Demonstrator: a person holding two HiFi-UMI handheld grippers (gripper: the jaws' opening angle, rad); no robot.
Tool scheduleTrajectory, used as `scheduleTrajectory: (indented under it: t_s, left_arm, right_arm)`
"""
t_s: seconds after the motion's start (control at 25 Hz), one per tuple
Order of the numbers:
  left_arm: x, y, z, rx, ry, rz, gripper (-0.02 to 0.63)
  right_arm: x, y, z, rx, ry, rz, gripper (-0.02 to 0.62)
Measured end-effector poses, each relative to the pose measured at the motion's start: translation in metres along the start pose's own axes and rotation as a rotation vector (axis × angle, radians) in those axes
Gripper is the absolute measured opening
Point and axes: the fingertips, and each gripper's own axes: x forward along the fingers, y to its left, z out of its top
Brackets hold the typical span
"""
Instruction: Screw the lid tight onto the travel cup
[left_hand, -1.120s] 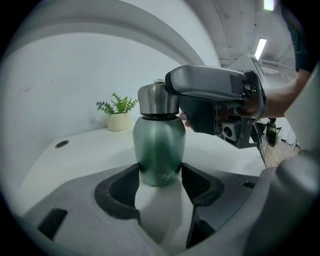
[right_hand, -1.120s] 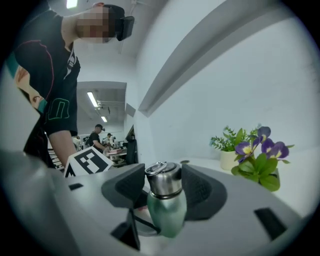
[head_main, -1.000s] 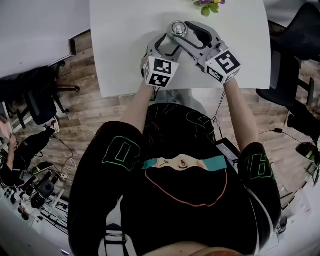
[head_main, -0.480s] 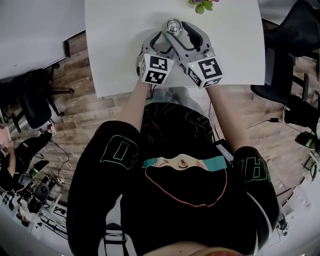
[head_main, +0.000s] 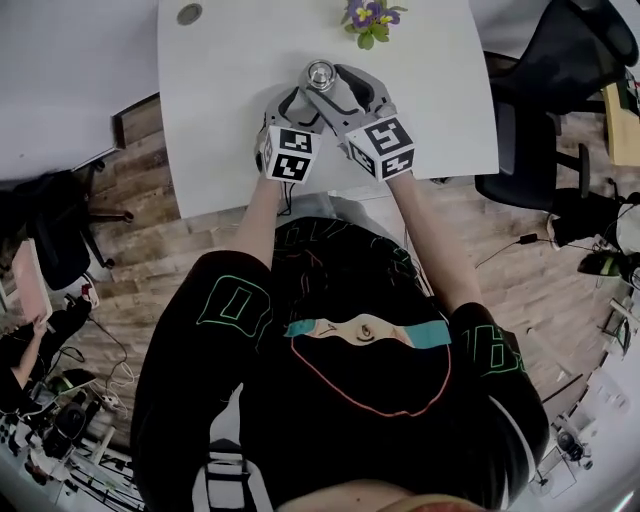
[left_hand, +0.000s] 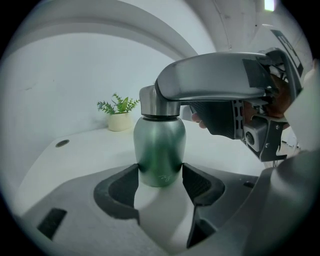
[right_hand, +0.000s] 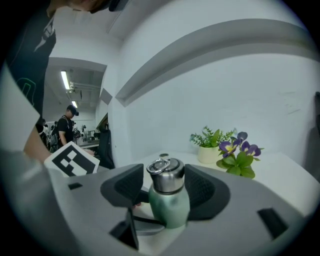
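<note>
A green travel cup (left_hand: 160, 150) stands upright on the white table (head_main: 220, 110), with a steel ring-topped lid (right_hand: 166, 175) on its neck. My left gripper (left_hand: 160, 177) is shut on the cup's lower body, both pads pressing its sides. My right gripper (right_hand: 165, 182) reaches in above it at lid height. Its pads stand either side of the lid with slim gaps after the jaws opened a little, so it is open. In the left gripper view a right gripper finger (left_hand: 210, 80) spans over the lid (left_hand: 152, 102). In the head view both grippers meet at the cup (head_main: 320, 72).
A purple-flowered plant (head_main: 368, 18) and a small green plant in a pale pot (left_hand: 119, 117) stand behind the cup. A round cable hole (head_main: 189, 13) sits far left. A black chair (head_main: 540, 60) stands right of the table. A person (right_hand: 66, 130) stands far off.
My right gripper has swung in from the right, so its marker cube now sits close beside the left one. The cup and left gripper have kept still. The head view has shifted.
</note>
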Motion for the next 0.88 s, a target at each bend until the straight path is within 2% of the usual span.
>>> scheduleTrajectory:
  t_s: [0.04,0.12,0.2,0.32,0.52,0.72,0.88]
  left_arm:
    - [0.0,-0.001,0.0,-0.01,0.005,-0.009,0.285]
    - [-0.004,-0.001,0.003,-0.003,0.017,-0.025,0.288]
    - [-0.01,-0.001,0.014,0.055,0.013,-0.028,0.287]
    - [-0.022,0.001,0.033,0.097,-0.022,-0.028,0.29]
    - [-0.046,0.005,0.057,0.086,-0.095,-0.014,0.29]
    - [-0.071,0.012,0.086,0.088,-0.162,-0.011,0.251]
    - [-0.09,0.033,0.126,0.072,-0.266,0.05,0.229]
  right_arm:
    - [-0.001,0.001,0.0,-0.005,0.01,0.006,0.264]
    - [-0.004,0.002,0.001,-0.013,0.022,0.01,0.264]
    - [-0.006,0.002,0.005,-0.023,0.024,0.012,0.264]
    - [-0.011,-0.001,0.016,-0.021,0.002,0.008,0.264]
    - [-0.017,-0.004,0.04,-0.007,-0.054,0.008,0.264]
    - [-0.028,-0.011,0.064,0.018,-0.097,0.011,0.145]
    - [-0.029,-0.02,0.084,0.046,-0.146,0.004,0.107]
